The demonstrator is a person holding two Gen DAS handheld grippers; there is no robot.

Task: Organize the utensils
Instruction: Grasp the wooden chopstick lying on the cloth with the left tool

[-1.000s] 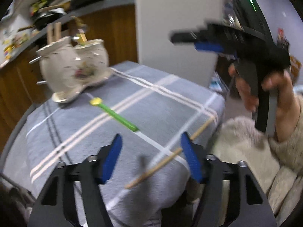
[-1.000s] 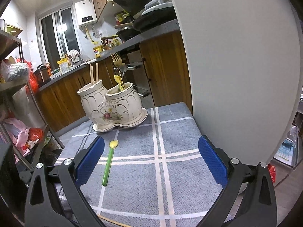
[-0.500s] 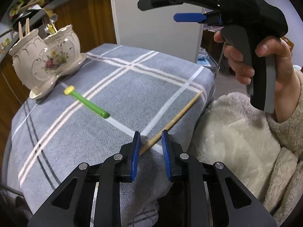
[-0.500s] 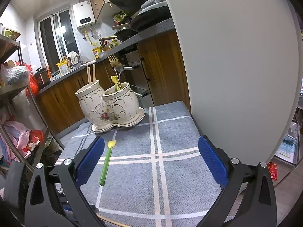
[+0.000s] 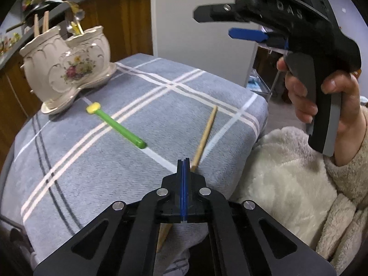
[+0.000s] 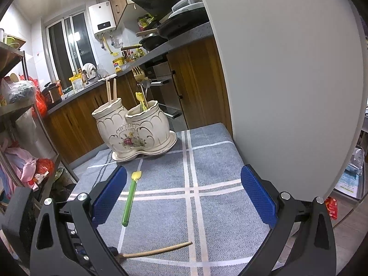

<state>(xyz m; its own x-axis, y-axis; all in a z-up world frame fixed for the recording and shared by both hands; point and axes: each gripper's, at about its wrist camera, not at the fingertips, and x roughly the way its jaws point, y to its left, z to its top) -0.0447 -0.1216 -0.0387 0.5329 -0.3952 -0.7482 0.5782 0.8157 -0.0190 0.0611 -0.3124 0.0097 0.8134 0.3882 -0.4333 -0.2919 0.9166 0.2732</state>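
Note:
My left gripper (image 5: 183, 163) is shut on a wooden chopstick (image 5: 204, 135) near its near end; the stick points away over the grey plaid cloth (image 5: 161, 96). It also shows in the right wrist view (image 6: 158, 250). A green utensil with a yellow tip (image 5: 115, 124) lies on the cloth, also in the right wrist view (image 6: 130, 197). A cream double ceramic holder (image 5: 66, 66) stands at the far left with two chopsticks and a fork in it, also in the right wrist view (image 6: 133, 131). My right gripper (image 6: 184, 195) is open and empty above the cloth.
A white panel (image 6: 287, 80) stands along the cloth's right side. A wooden kitchen counter (image 6: 179, 46) with pans runs behind the holder. A fluffy white garment (image 5: 287, 184) lies past the cloth's right edge. Shelves with bags (image 6: 18, 115) stand at the left.
My left gripper has closed from wide open onto the wooden chopstick, and the stick has swung to point further away. The right gripper has stayed open.

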